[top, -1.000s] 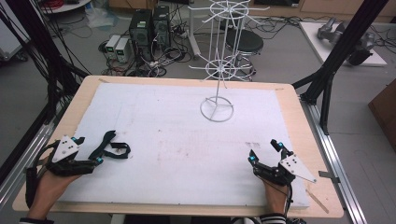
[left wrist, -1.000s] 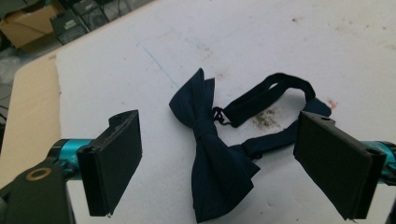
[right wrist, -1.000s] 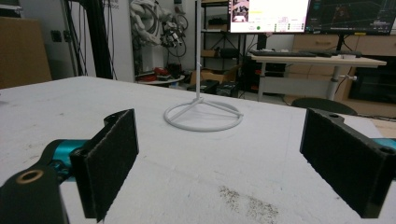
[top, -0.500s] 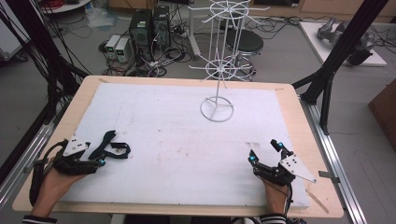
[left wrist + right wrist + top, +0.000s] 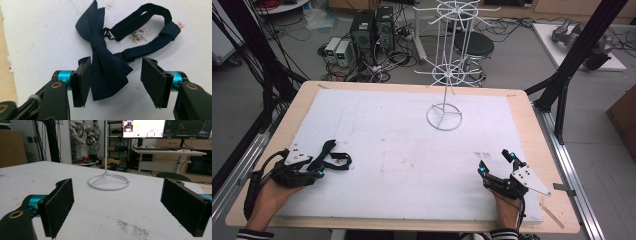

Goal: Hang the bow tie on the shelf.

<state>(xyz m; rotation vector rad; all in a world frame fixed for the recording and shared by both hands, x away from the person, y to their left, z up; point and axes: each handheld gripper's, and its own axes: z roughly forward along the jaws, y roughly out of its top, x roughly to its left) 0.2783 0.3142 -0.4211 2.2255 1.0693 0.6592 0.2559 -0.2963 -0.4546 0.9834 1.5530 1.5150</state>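
Note:
A dark navy bow tie [image 5: 105, 62] with a looped strap lies flat on the white table cover, at the left in the high view [image 5: 329, 157]. My left gripper [image 5: 112, 82] is open and low over it, with the near wing of the bow between the jaws. In the high view the left gripper [image 5: 314, 170] sits at the tie's near end. My right gripper [image 5: 497, 162] rests open near the front right of the table, nothing between its jaws [image 5: 117, 205]. A white wire display rack [image 5: 444, 117] stands at the back centre, its ring base [image 5: 108, 182] ahead of the right gripper.
The white cover [image 5: 412, 150] lies on a wooden tabletop [image 5: 537, 165] whose bare edge frames it. Black frame posts [image 5: 572, 65] stand at the table's sides. Computers and cables [image 5: 372, 30] sit on the floor beyond the far edge.
My left gripper has slid forward and to the right, closing in on the bow tie. The right gripper has stayed where it was.

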